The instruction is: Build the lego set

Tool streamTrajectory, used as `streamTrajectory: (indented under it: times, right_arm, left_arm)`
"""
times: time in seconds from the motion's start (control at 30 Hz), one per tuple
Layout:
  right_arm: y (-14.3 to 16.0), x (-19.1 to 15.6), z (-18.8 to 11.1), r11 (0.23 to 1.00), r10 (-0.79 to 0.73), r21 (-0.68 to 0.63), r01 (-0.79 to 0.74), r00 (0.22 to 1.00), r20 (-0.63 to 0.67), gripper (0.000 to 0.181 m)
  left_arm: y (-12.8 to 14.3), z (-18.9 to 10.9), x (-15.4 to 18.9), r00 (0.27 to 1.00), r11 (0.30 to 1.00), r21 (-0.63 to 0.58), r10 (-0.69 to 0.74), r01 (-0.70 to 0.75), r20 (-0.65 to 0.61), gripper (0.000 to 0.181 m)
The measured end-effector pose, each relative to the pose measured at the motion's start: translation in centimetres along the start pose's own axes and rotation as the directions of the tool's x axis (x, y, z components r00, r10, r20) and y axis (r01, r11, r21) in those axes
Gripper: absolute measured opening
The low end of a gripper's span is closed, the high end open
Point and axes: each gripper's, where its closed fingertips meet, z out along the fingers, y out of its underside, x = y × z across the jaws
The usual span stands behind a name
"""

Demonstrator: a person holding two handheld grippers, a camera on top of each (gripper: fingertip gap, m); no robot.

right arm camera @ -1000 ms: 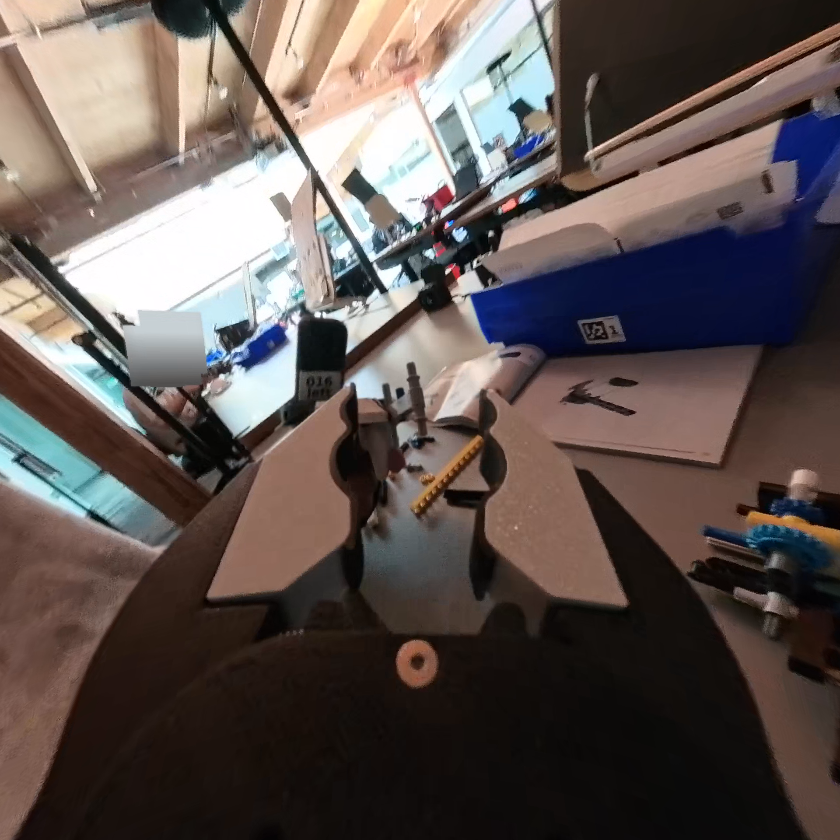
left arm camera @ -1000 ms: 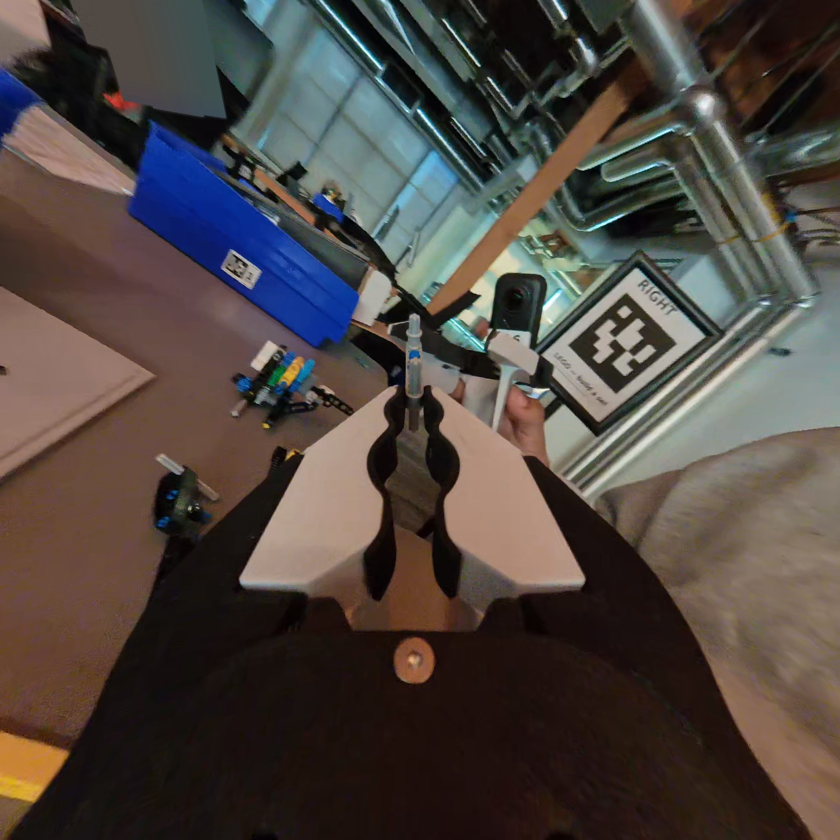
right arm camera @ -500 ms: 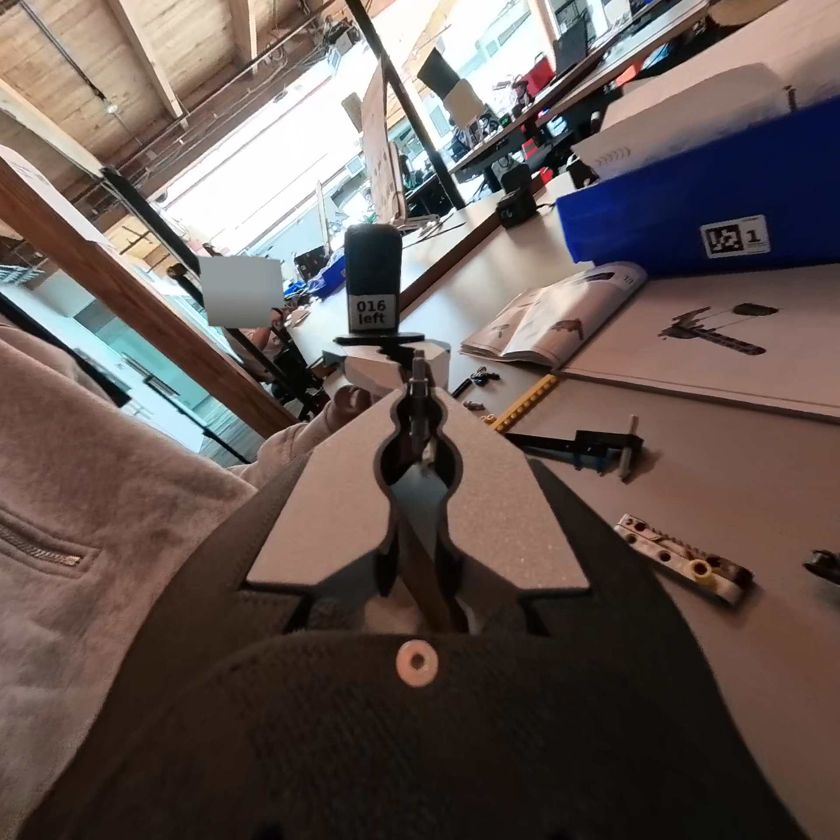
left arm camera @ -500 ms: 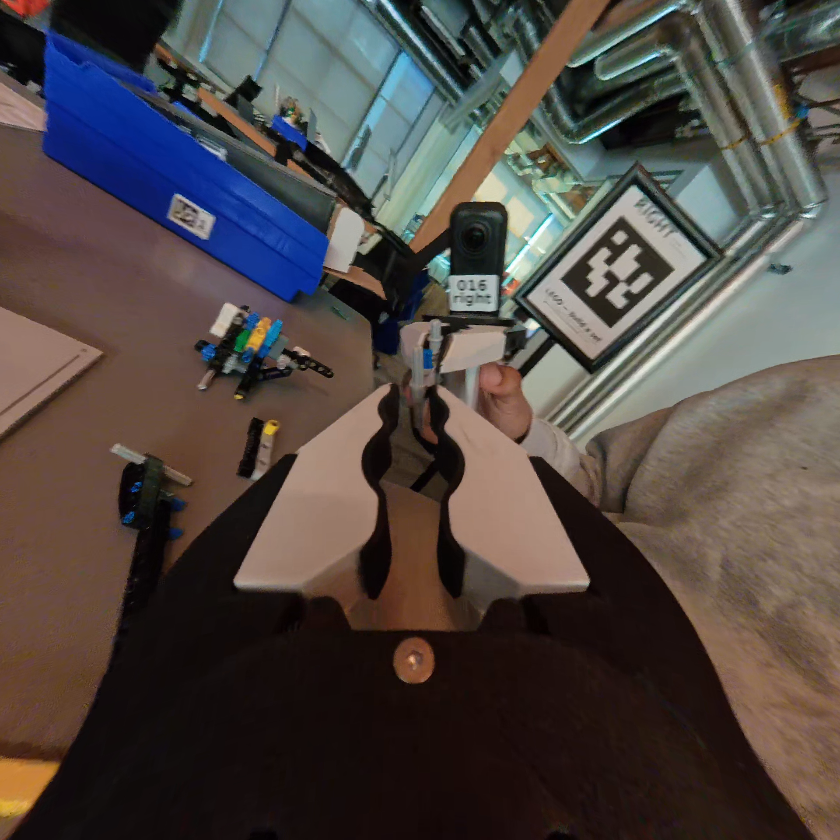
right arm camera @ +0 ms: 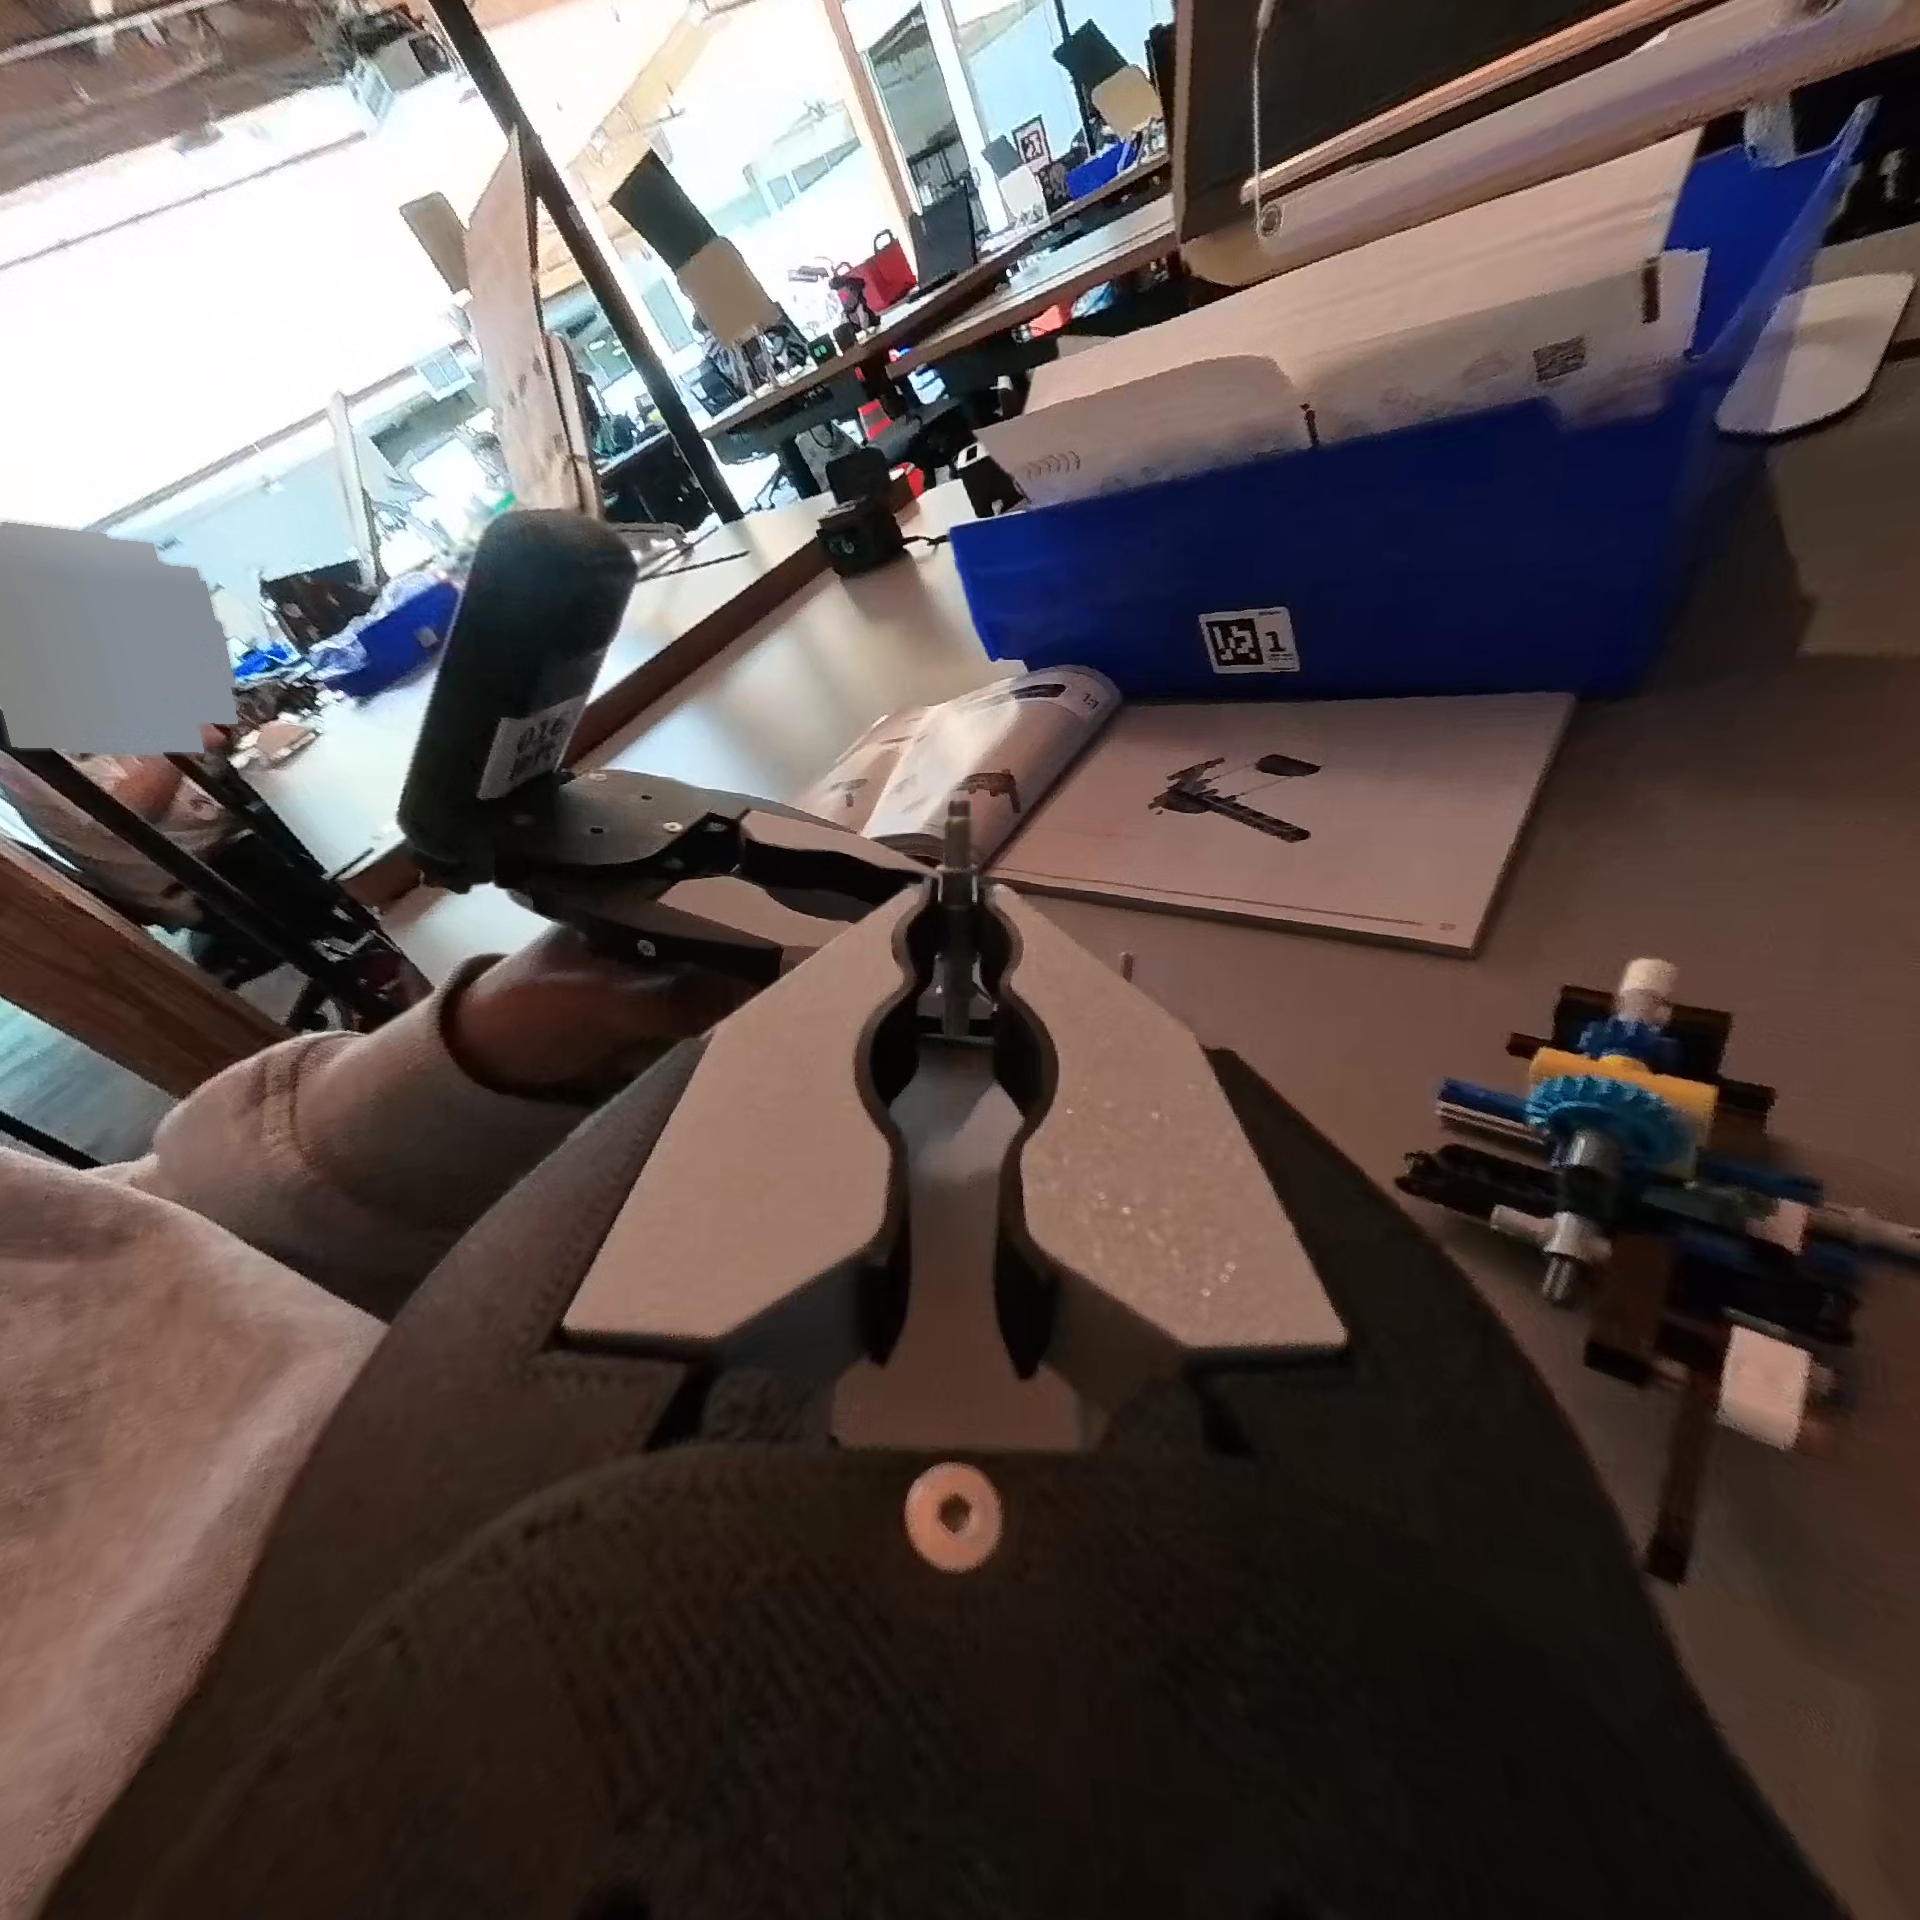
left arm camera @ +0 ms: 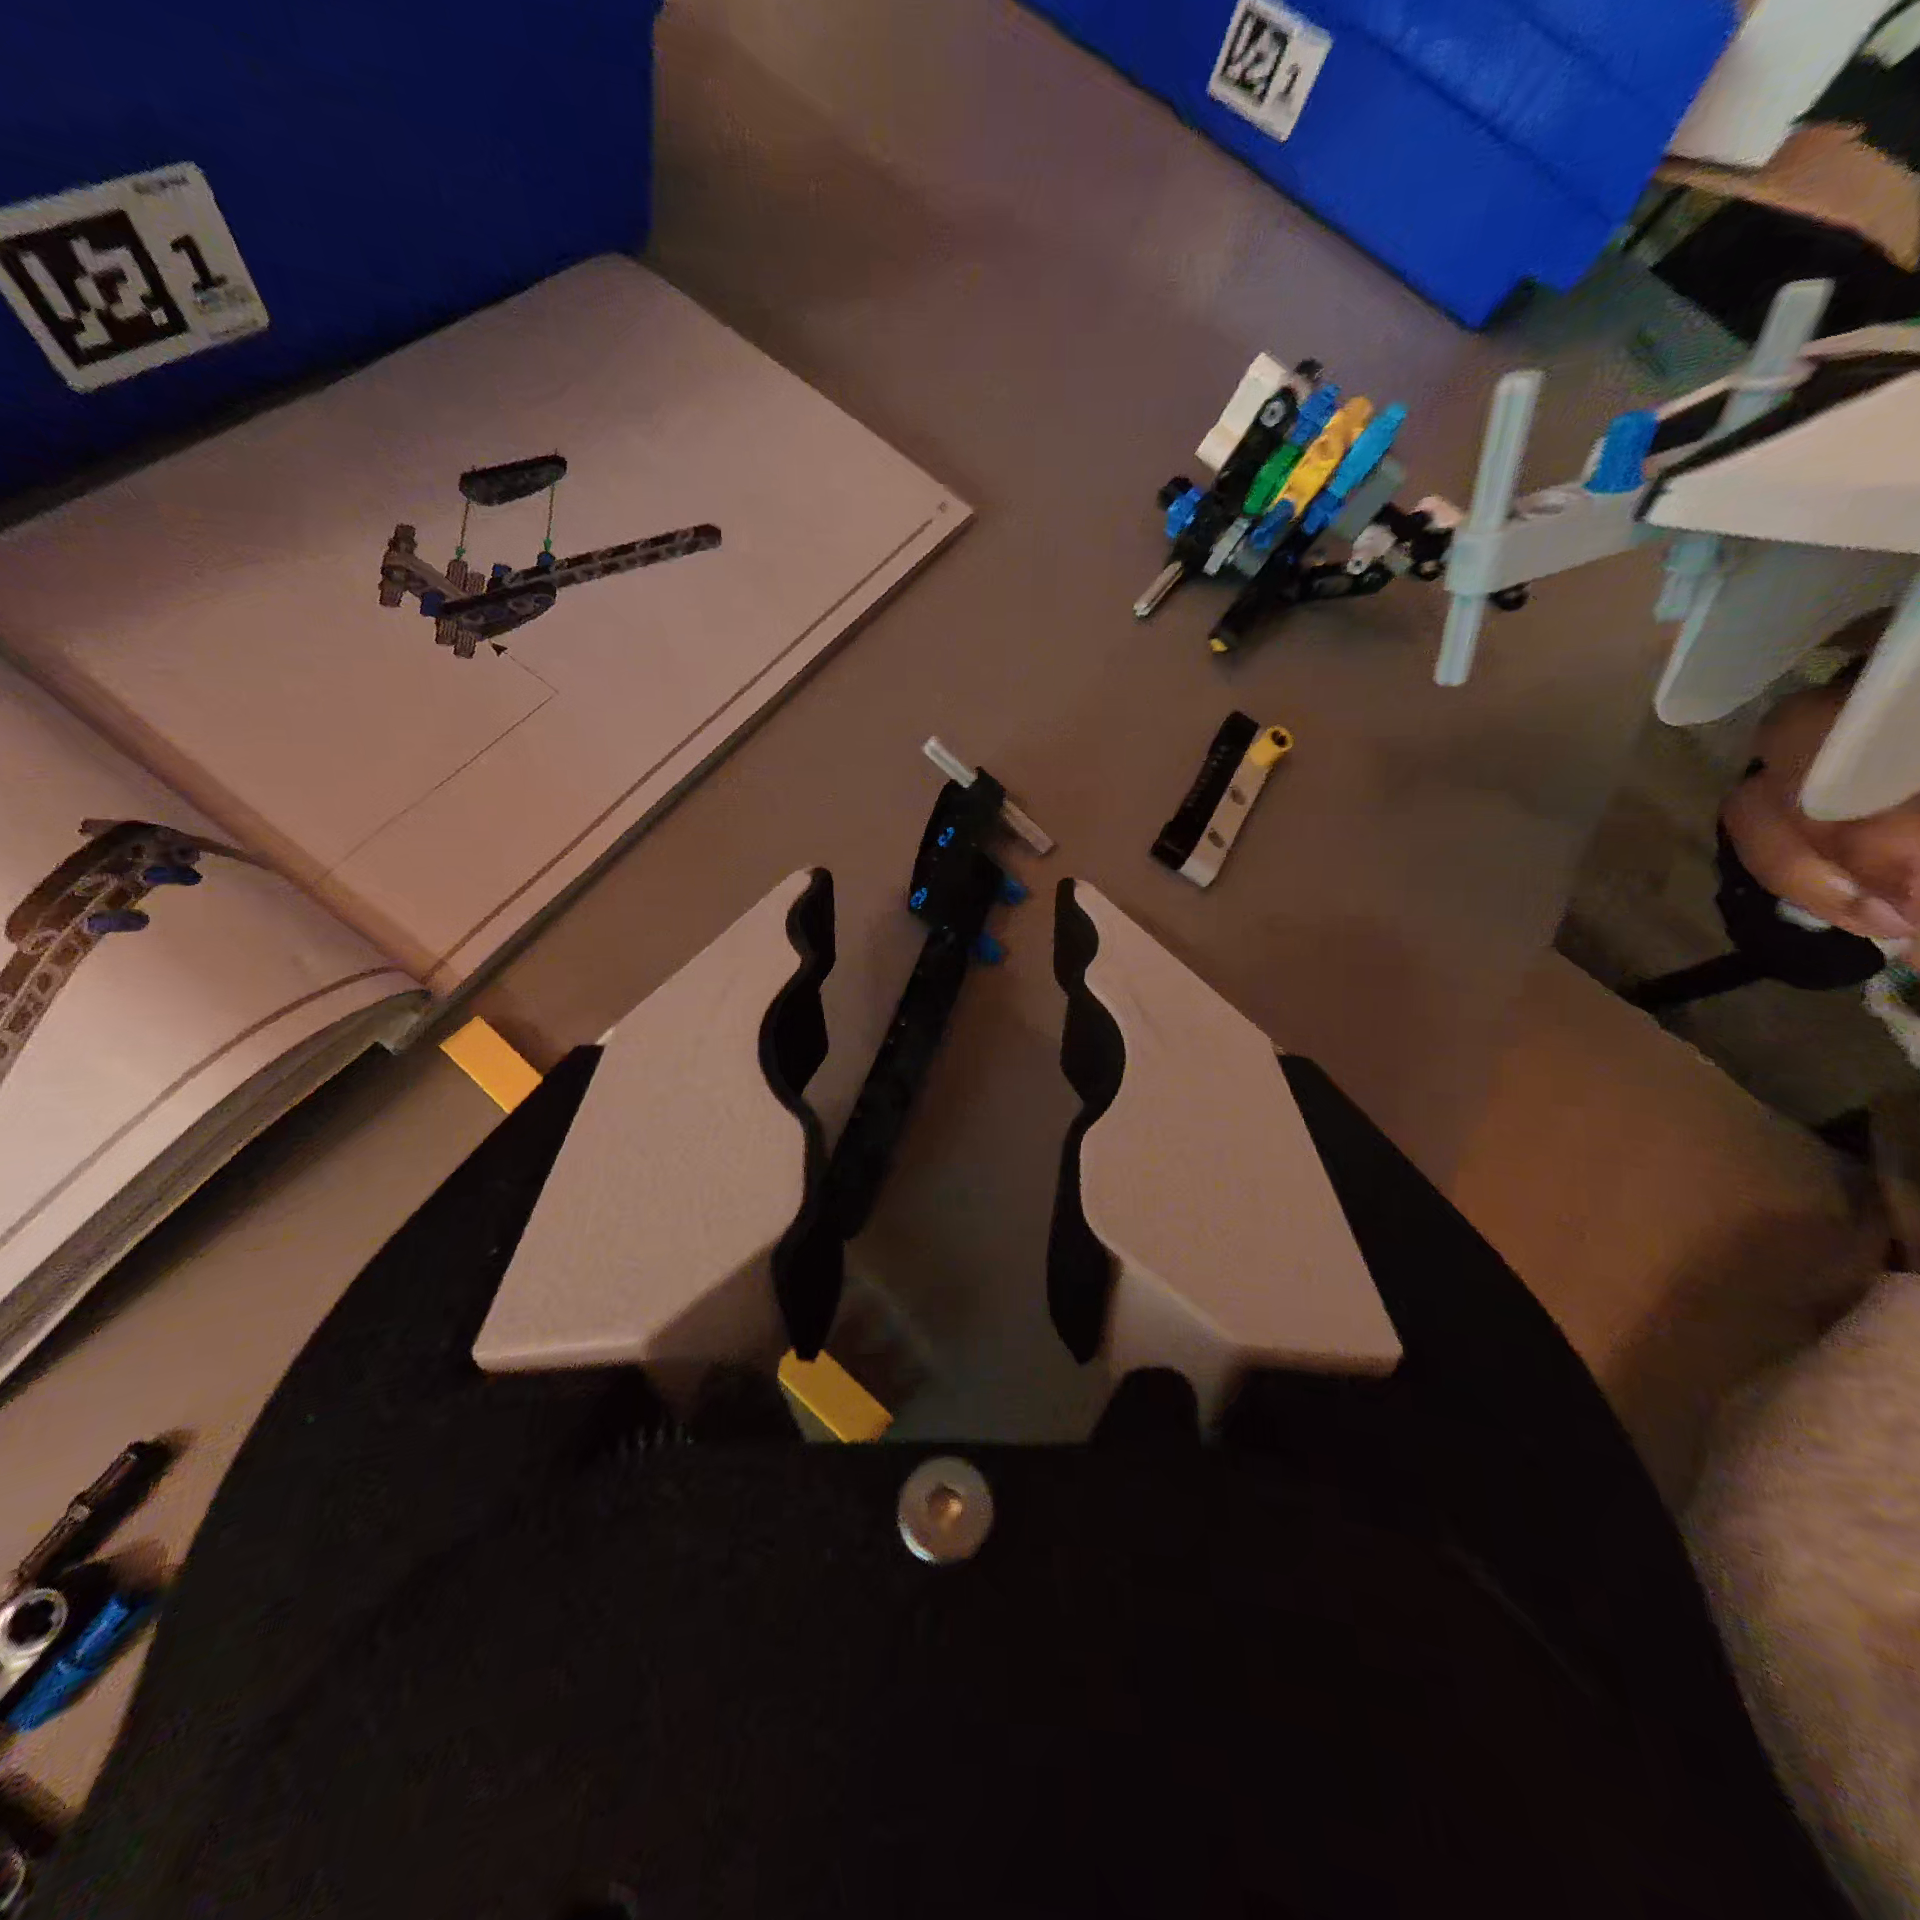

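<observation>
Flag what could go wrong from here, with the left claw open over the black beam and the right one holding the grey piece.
1. The left claw straddles the long black beam lengthwise; closing could pivot it or knock its blue pins.
2. The right claw pinches the grey axle piece only at the tips, so it may twist or slip.
3. The yellow beam lies partly under the left claw and may get nudged.

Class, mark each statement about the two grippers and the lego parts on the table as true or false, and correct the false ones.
1. The left gripper has its jaws apart over the long black beam. True.
2. The right gripper is empty. False: its jaws are shut on a grey axle piece.
3. The instruction booklet lies open on the table. True.
4. The colourful assembly is held in the left gripper. False: it sits on the table, ungripped.
</observation>
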Motion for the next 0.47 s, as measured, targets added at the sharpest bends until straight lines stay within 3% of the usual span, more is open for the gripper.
streamTrajectory:
  times: [0.03, 0.2, 0.3, 0.47]
  right_arm:
    - [0.1, 0.1, 0.1, 1.0, -0.011, 0.0, 0.011, 1.0, -0.006, 0.005]
    - [0.9, 0.1, 0.9, 1.0, -0.004, -0.006, 0.004, 1.0, 0.012, 0.006]
    - [1.0, 0.3, 0.7, 1.0, -0.017, -0.009, 0.017, 1.0, 0.001, 0.005]
    - [0.4, 1.0, 0.0, 0.999, -0.052, 0.011, 0.053, 0.998, -0.043, 0.005]
  left_arm:
    - [0.2, 0.3, -0.2, 1.0, 1.0, -0.023, -0.007, 0.007, 0.015, 0.039]
    - [1.4, 2.0, -0.7, 0.997, 0.988, -0.149, -0.034, 0.043, 0.063, 0.035]
    - [1.4, 2.4, -0.6, 0.997, 0.985, -0.169, -0.021, 0.034, 0.077, 0.016]
    - [1.5, 2.4, 0.4, 0.999, 0.988, -0.152, 0.0, 0.005, 0.034, 0.016]
